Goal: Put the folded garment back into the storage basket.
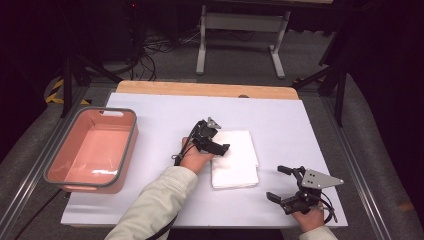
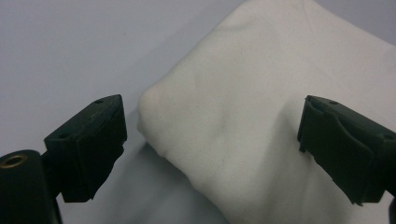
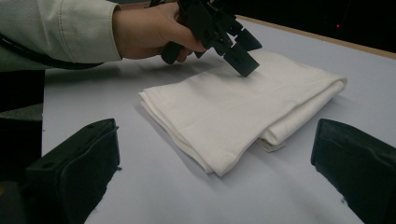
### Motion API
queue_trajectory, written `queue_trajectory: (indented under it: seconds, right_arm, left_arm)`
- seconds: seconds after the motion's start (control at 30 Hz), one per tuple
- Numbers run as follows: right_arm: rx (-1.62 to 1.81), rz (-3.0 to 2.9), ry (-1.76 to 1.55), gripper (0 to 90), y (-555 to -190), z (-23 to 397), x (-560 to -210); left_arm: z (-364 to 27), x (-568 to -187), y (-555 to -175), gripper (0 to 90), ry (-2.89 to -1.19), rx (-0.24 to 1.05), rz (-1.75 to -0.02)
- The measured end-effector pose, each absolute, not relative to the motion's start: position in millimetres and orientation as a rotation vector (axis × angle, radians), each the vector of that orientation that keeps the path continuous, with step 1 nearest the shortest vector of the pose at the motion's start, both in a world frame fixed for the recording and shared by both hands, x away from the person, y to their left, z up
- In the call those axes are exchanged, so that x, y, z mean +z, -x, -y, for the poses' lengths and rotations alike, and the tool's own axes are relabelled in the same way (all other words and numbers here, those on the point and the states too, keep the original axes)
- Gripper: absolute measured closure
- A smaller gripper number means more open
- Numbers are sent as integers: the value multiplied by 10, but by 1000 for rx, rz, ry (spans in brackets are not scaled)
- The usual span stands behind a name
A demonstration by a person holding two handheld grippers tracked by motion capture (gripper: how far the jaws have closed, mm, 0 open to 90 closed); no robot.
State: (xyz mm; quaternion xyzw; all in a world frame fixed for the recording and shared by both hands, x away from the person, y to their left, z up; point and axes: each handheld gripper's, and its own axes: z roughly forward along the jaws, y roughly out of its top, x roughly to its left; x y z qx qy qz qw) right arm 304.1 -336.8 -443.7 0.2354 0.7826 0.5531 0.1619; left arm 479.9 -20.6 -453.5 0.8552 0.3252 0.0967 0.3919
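Observation:
A folded white cloth (image 1: 235, 159) lies flat in the middle of the white table (image 1: 160, 110). My left gripper (image 1: 215, 140) hangs low over the cloth's left edge, open. In the left gripper view its jaws stand wide apart on either side of a rounded corner of the cloth (image 2: 243, 93), with nothing pinched between them. My right gripper (image 1: 278, 182) is open near the front right of the table, apart from the cloth. In the right gripper view the cloth (image 3: 233, 107) lies ahead between the spread jaws, with the left gripper (image 3: 247, 53) and a hand (image 3: 144, 30) over its far side.
A pink bin (image 1: 131, 142) with a grey rim stands empty at the table's left side. A wooden strip (image 1: 200, 89) runs along the far edge. Beyond it are a table frame (image 1: 240, 22) and cables on a dark floor.

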Motion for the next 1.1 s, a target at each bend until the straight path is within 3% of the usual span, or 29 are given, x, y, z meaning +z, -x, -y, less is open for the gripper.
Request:
queue_trajectory:
  seconds: [0.37, 0.7, 1.1]
  right_arm:
    - [1589, -2236, -663, 16, -3041, 3368, -4438]
    - [1590, -2237, -662, 16, -3043, 3367, -4438]
    - [1599, -2241, -663, 16, -3047, 3365, -4439]
  left_arm:
    - [242, -4570, -4836, 98, -2211, 143, -870]
    - [258, -4578, -4830, 99, -2210, 157, -876]
    - [264, -4590, -4792, 222, -2197, 154, -826]
